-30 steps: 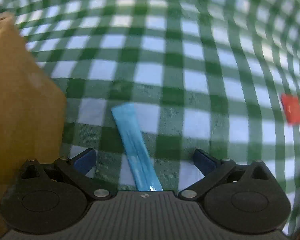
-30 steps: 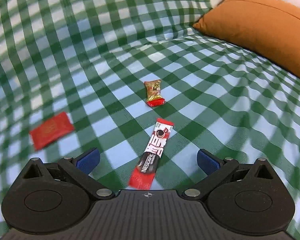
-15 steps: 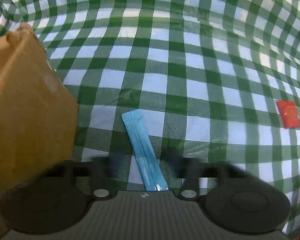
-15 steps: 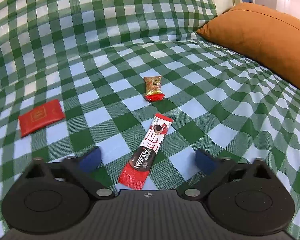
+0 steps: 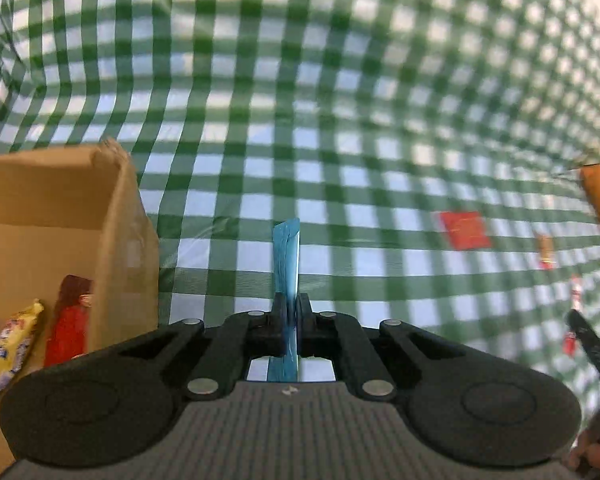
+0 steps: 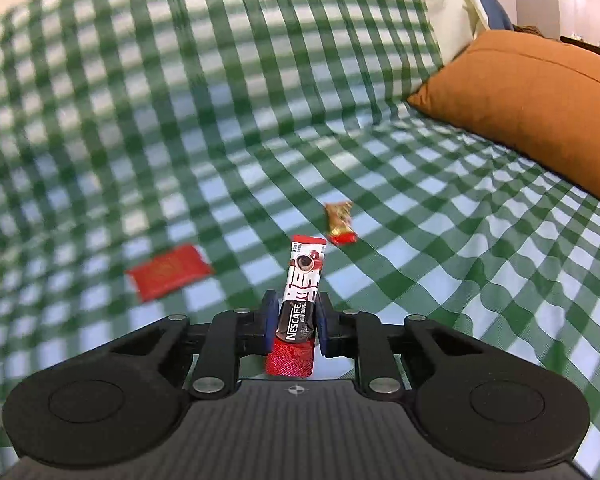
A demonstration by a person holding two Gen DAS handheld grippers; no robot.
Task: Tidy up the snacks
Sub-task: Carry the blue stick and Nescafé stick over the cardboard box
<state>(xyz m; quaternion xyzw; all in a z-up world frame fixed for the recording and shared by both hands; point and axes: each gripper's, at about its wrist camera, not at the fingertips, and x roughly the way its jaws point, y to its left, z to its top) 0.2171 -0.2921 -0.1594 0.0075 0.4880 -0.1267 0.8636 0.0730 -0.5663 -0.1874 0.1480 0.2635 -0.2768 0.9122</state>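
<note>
My left gripper (image 5: 291,312) is shut on a blue stick packet (image 5: 286,260) and holds it on edge above the green checked cloth (image 5: 340,120). An open cardboard box (image 5: 60,216) stands to its left, with a yellow snack bag (image 5: 10,346) and a red packet (image 5: 70,328) inside. My right gripper (image 6: 293,320) is shut on a red Nescafe stick (image 6: 302,284), lifted off the cloth. A flat red packet (image 6: 170,272) lies to its left and a small gold-and-red candy (image 6: 340,224) lies beyond it.
An orange cushion (image 6: 532,104) lies at the right on the cloth. The left wrist view also shows the flat red packet (image 5: 464,229), the candy (image 5: 546,248) and part of the other gripper (image 5: 592,352) at the right edge.
Both grippers have closed: the left on the blue stick, the right on the Nescafe stick. Both have lifted their sticks off the cloth, and the left view now looks into the box.
</note>
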